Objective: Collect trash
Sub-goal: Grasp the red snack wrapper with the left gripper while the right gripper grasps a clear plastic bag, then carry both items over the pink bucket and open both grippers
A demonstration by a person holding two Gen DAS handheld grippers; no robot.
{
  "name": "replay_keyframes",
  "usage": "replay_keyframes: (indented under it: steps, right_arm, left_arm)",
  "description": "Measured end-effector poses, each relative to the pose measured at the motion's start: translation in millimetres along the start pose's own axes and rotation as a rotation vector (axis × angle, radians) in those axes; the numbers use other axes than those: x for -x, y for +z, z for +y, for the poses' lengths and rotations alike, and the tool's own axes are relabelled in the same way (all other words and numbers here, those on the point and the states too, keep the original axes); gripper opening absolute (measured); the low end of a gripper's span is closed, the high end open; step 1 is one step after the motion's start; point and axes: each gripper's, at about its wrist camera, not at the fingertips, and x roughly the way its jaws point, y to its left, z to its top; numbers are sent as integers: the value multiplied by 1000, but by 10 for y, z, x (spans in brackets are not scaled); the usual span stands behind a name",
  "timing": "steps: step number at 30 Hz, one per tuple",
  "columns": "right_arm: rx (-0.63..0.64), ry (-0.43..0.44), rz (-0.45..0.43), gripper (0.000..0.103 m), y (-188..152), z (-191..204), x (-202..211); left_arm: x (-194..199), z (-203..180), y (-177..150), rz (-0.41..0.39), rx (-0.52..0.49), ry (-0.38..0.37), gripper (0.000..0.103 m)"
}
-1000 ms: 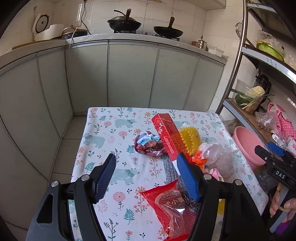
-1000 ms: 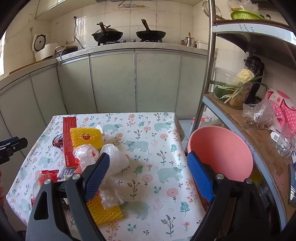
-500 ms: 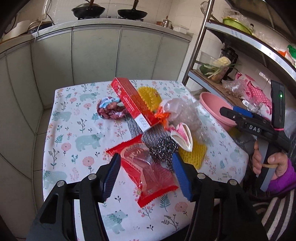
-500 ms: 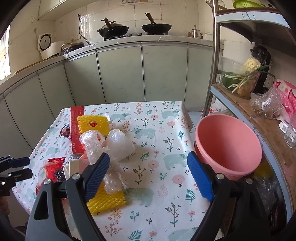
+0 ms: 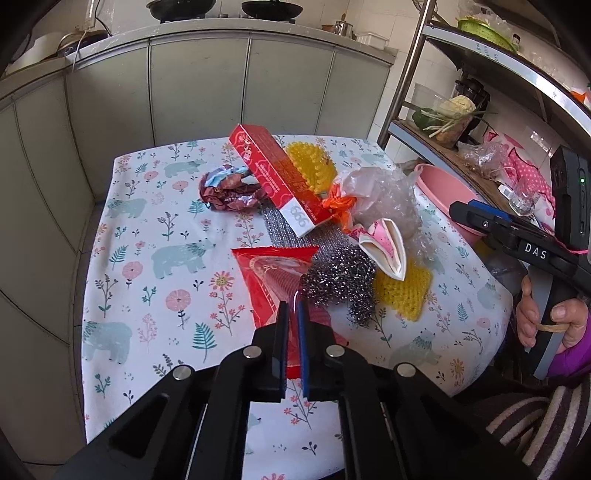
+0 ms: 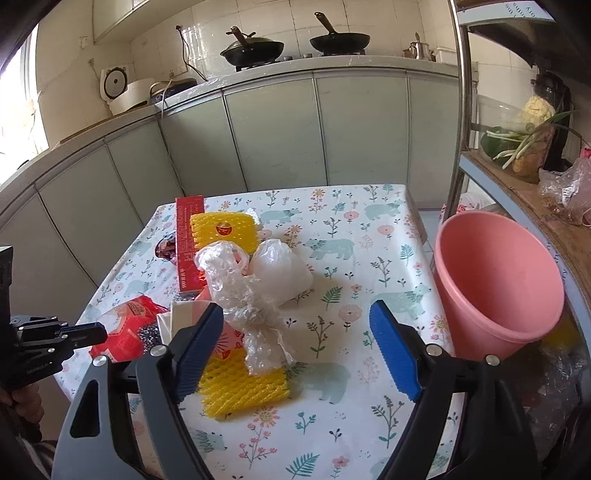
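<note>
The left gripper [image 5: 291, 314] has just closed its jaws on the red snack wrapper [image 5: 275, 275] at the table's [image 5: 147, 221] near-left, pinching it, so lifting looks next. Right of it, the right gripper [image 6: 295, 332] hangs wide open, empty, over crumpled plastic [image 6: 255, 291]; the pink bucket [image 6: 498, 284] waits far right.

Pale green cabinets [image 6: 273, 136] run under a tiled wall [image 6: 258, 18], daylight entering a window [image 6: 22, 107] at left.
</note>
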Motion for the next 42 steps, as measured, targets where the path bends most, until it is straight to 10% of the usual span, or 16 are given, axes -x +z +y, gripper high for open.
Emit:
replay_keyframes:
  steps: [12,22,33,42]
  right_arm:
    - [48,124,88,63,99,238,-395]
    - [4,188,118,24,82,133,-406]
    - [-73,216,-4,23,307,-161,1]
    - [-150,80,-136,23,511,-756,415]
  left_arm:
    - [472,140,204,-132,14,40,1]
    - [591,91,396,-184,15,34,1]
    - [598,-239,766,-249,-41,-28,1]
    - [333,-836,1224,-285,-138,-154,1]
